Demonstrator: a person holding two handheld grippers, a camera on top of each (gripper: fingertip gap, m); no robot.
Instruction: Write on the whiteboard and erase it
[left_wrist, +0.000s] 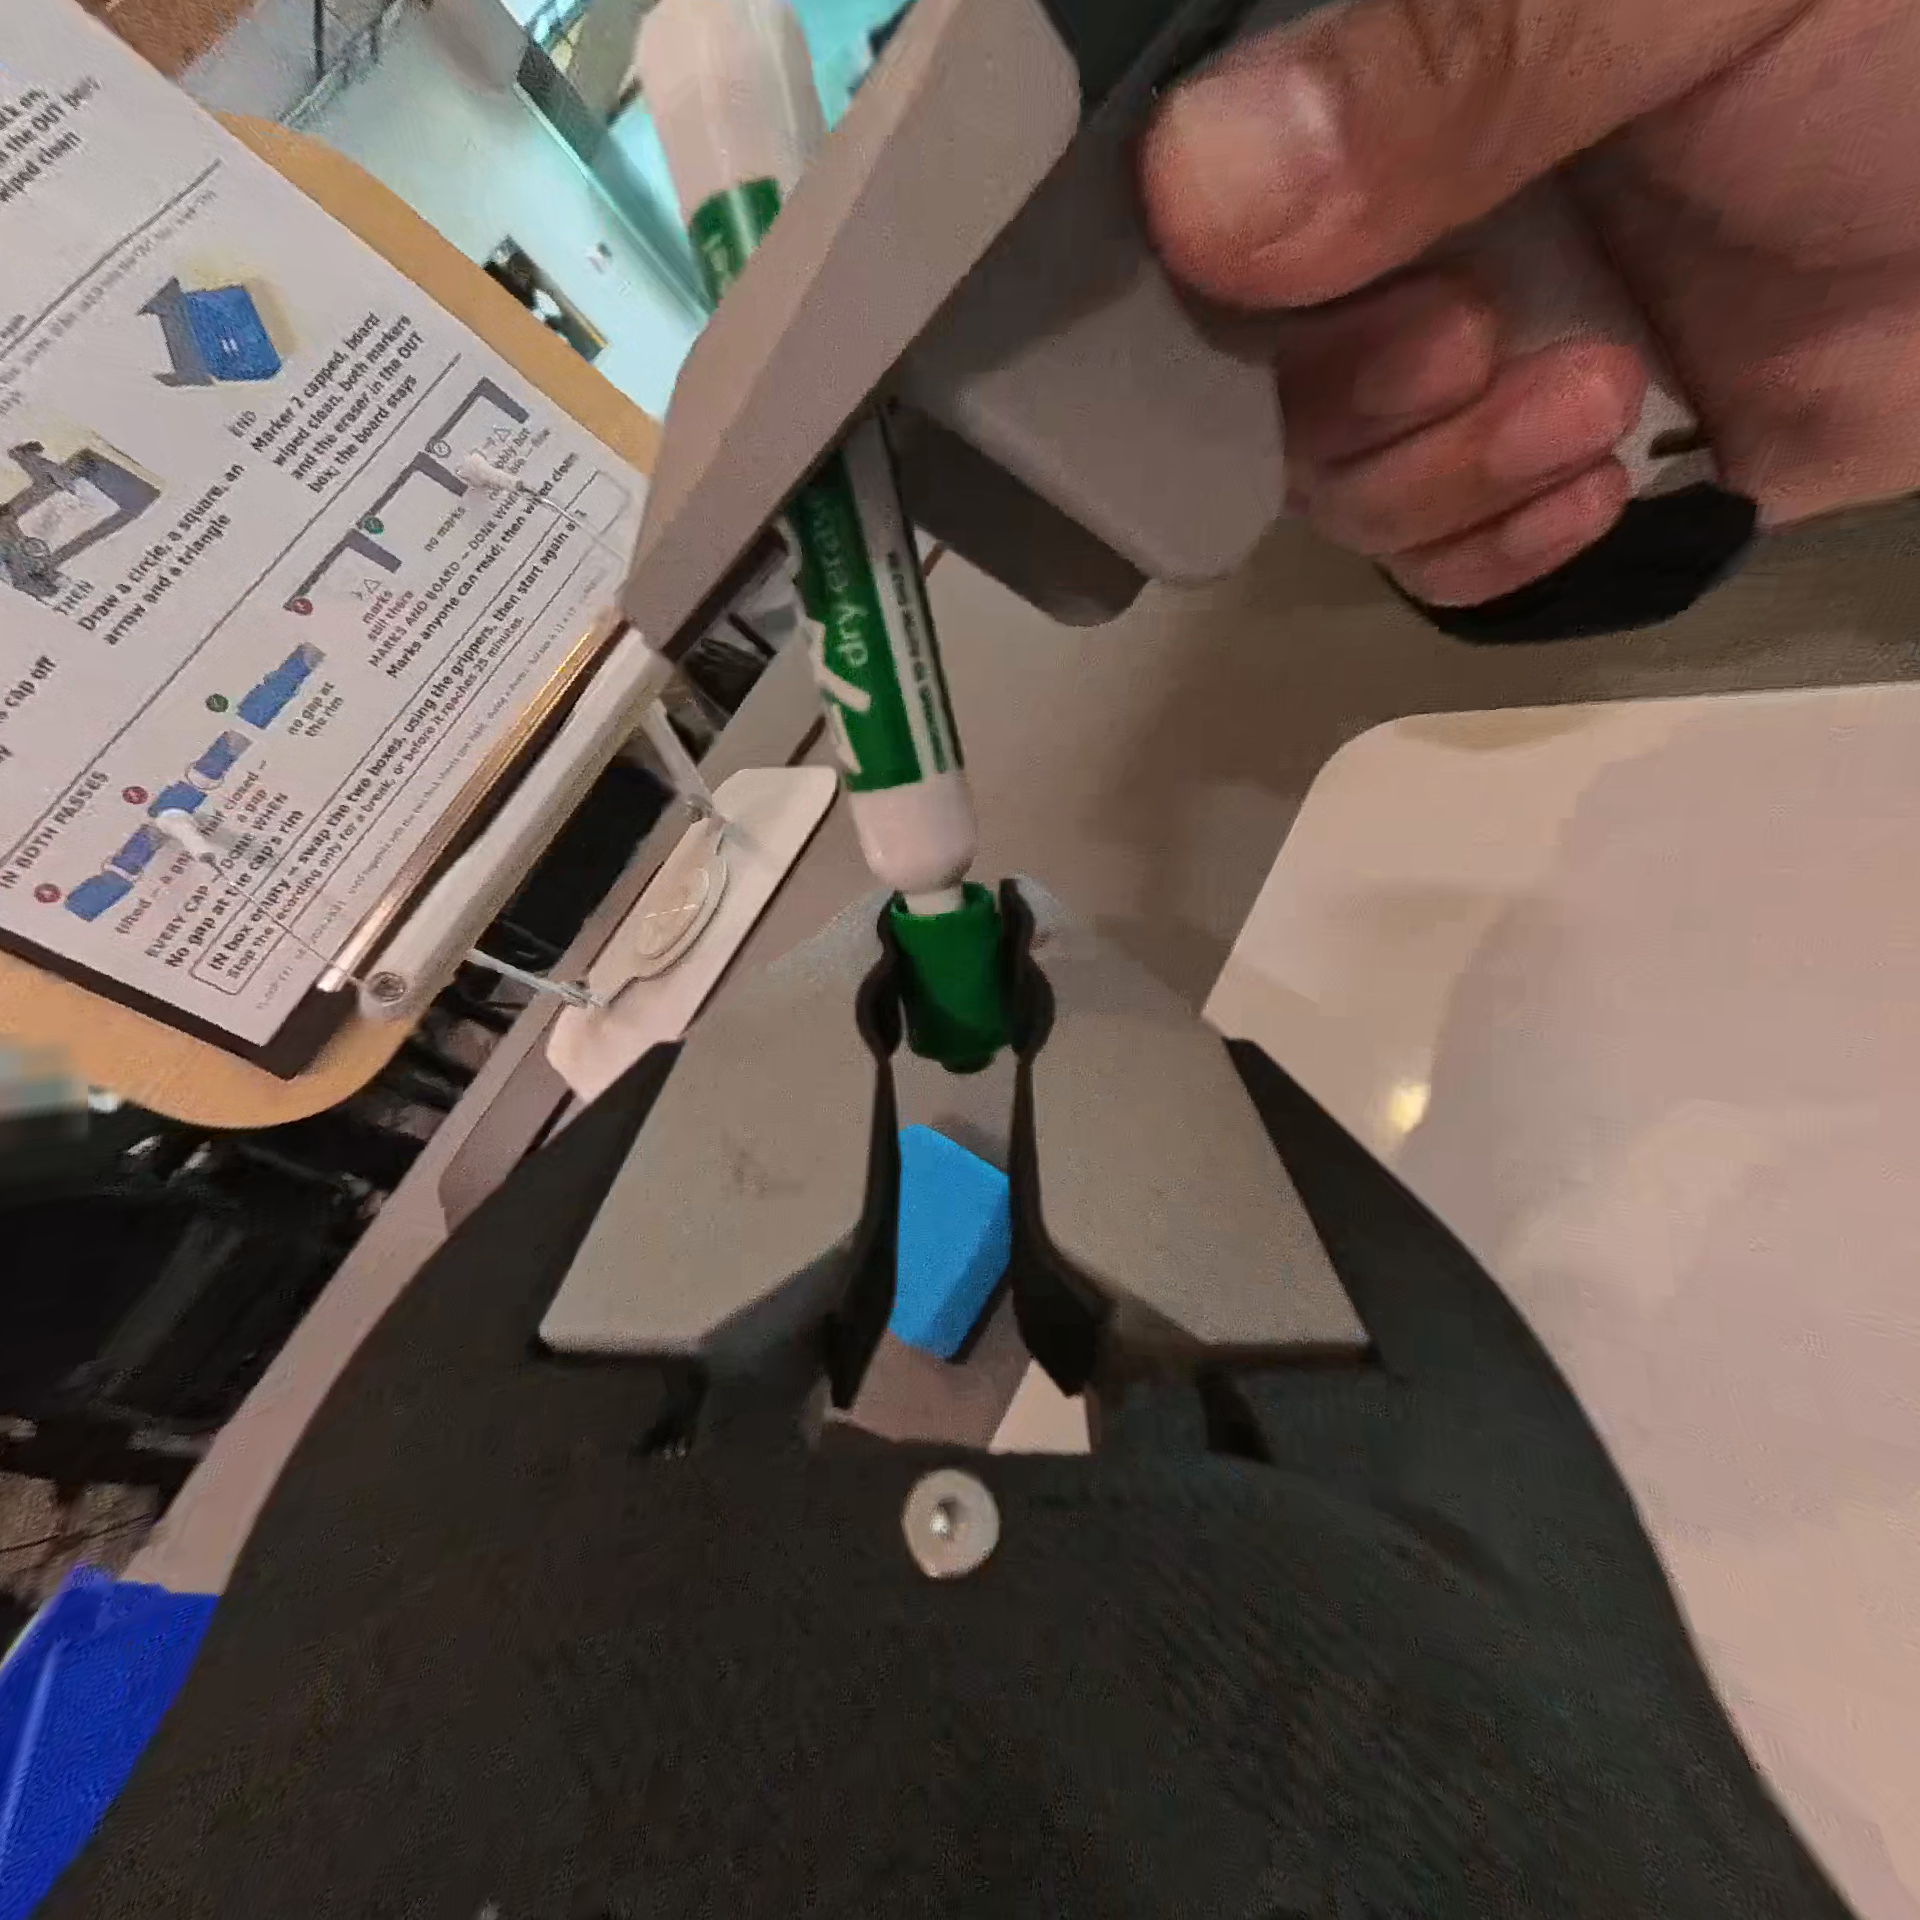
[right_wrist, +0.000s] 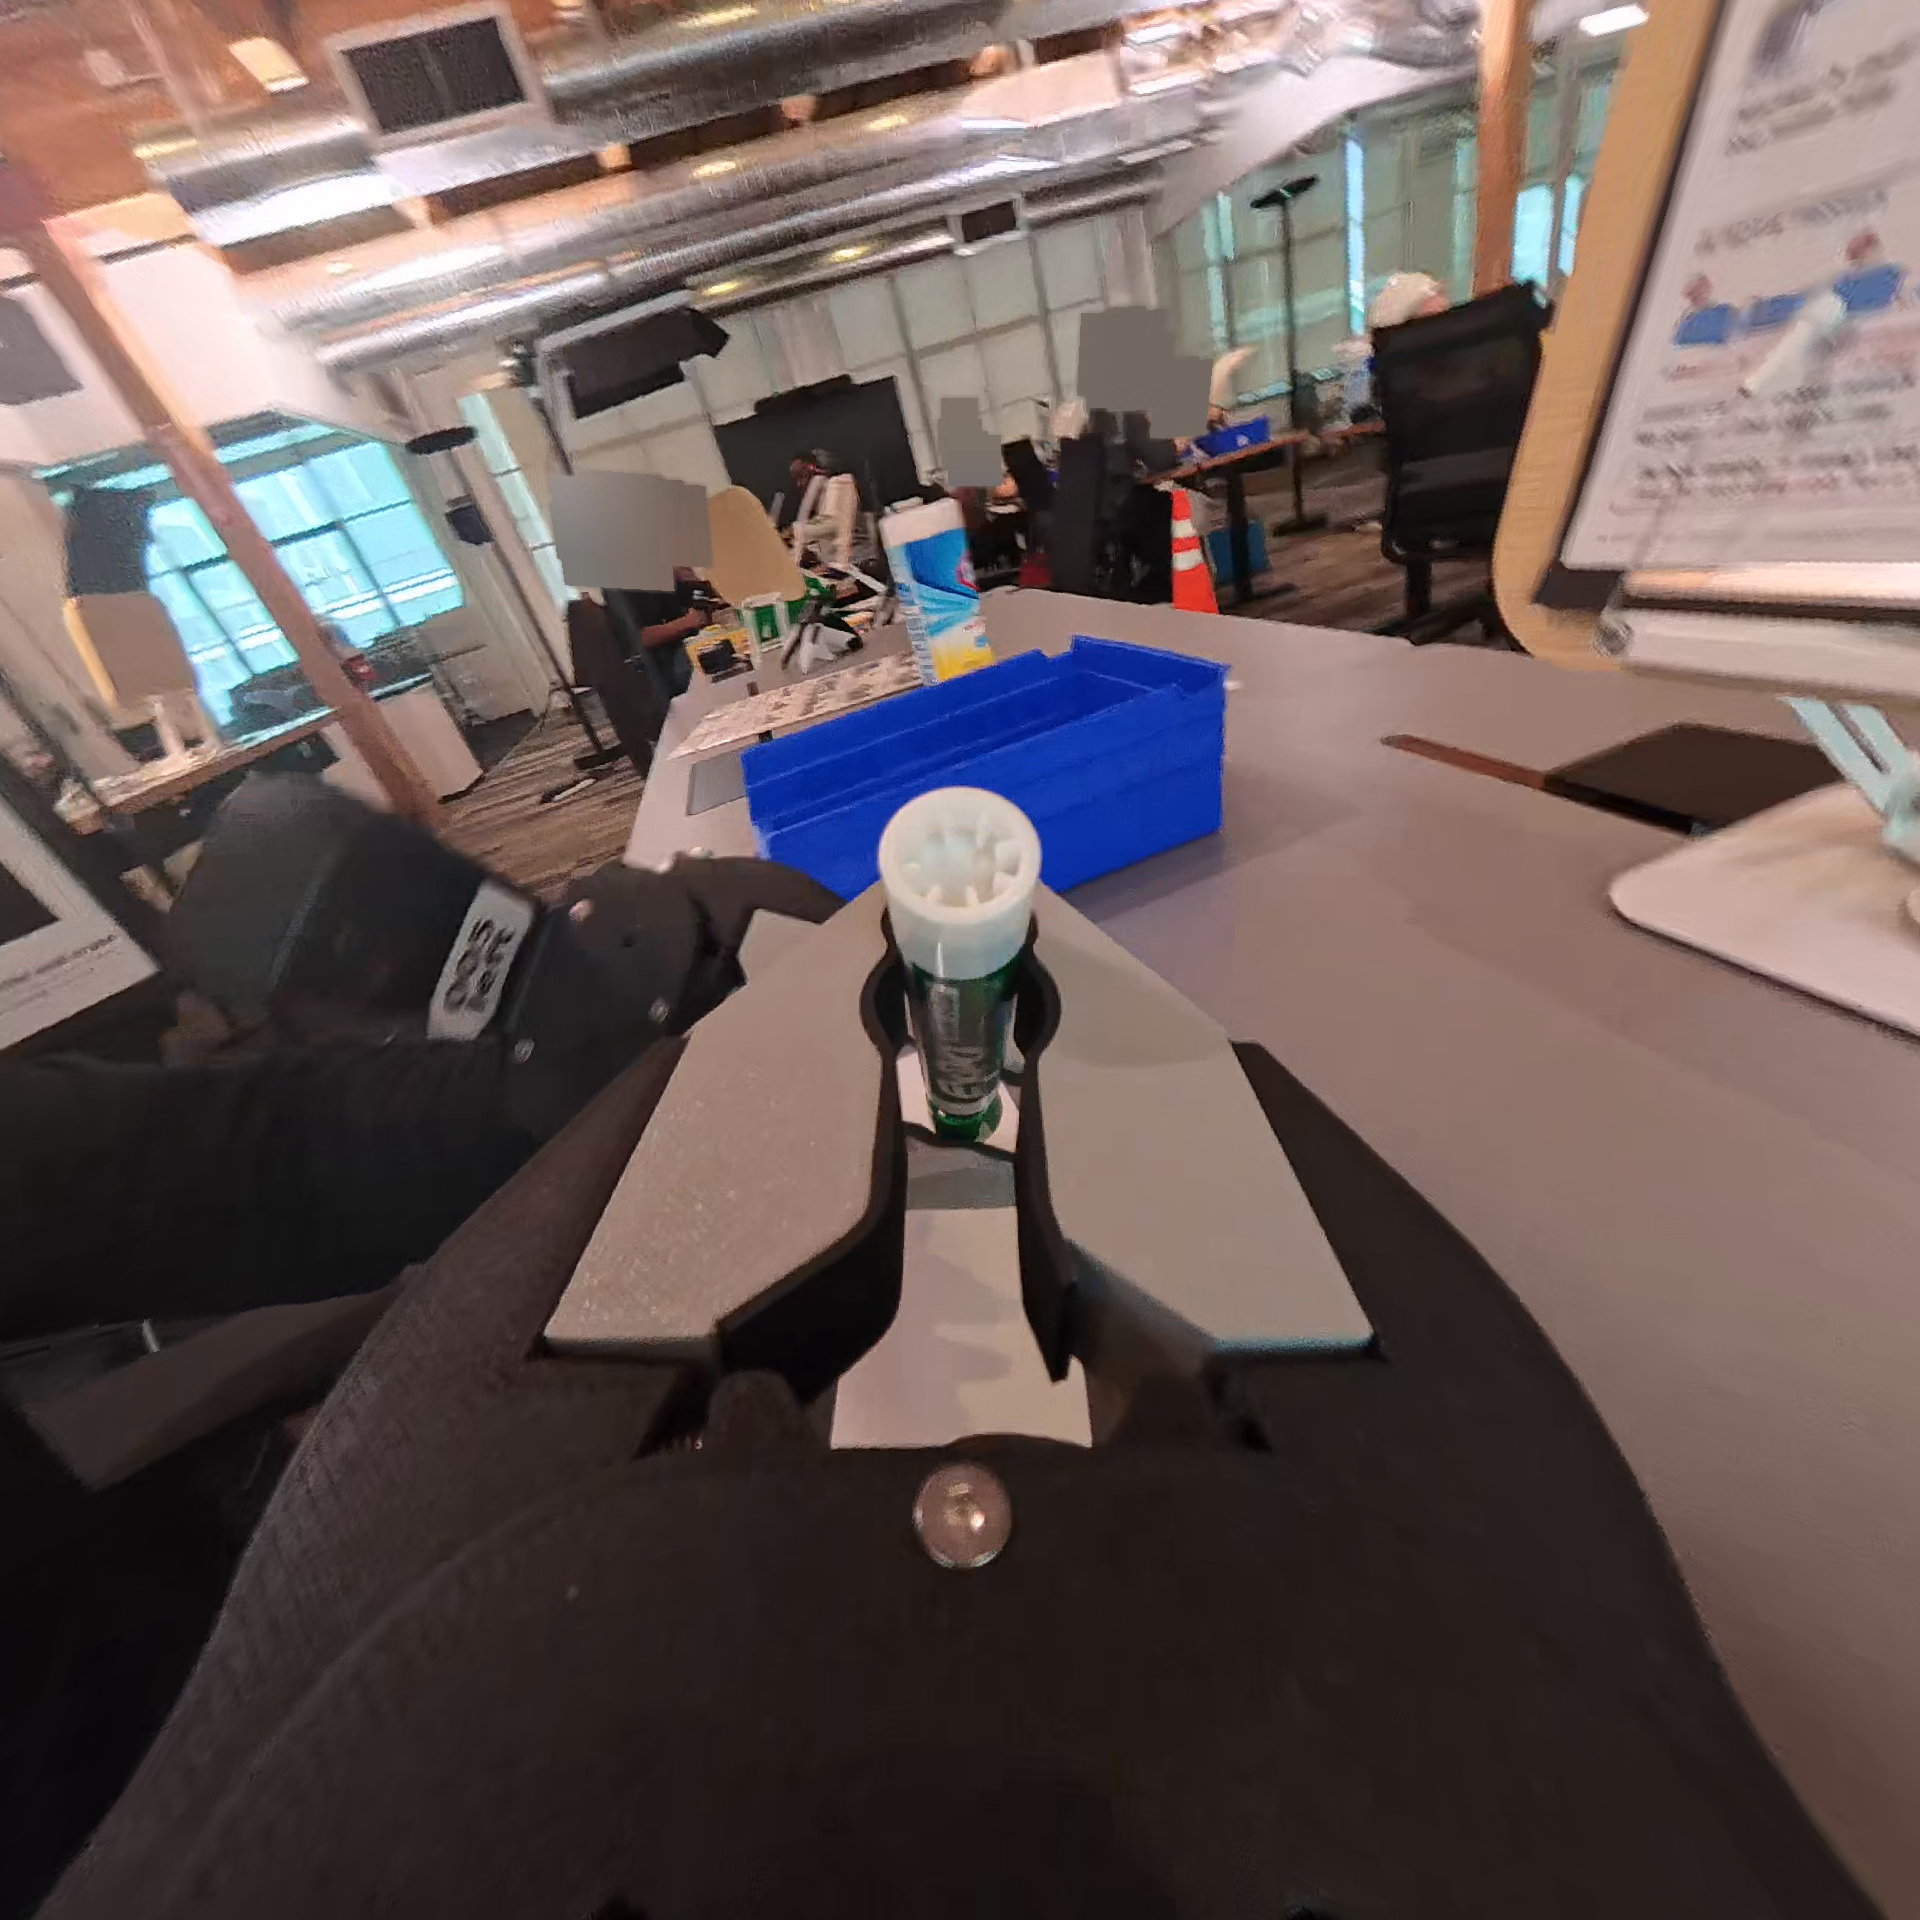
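Observation:
My left gripper (left_wrist: 954, 935) is shut on a green marker cap (left_wrist: 951, 982), open end facing up and away. My right gripper (left_wrist: 862, 436), held by a hand, comes down from above, shut on a green and white dry-erase marker (left_wrist: 883, 644). The marker's tip sits in the cap's mouth, and its white neck (left_wrist: 930, 899) shows at the rim. In the right wrist view my right gripper (right_wrist: 958, 997) grips the marker's barrel, with its white rear end (right_wrist: 958, 883) facing the camera. The white whiteboard (left_wrist: 1610, 1039) lies to the right on the table.
A blue eraser (left_wrist: 951, 1236) lies on the grey table below my left fingers. An instruction sheet on a stand (left_wrist: 260, 520) is at the left. A blue bin (right_wrist: 987, 748) and a wipes canister (right_wrist: 935, 592) stand farther back. People and desks fill the room behind.

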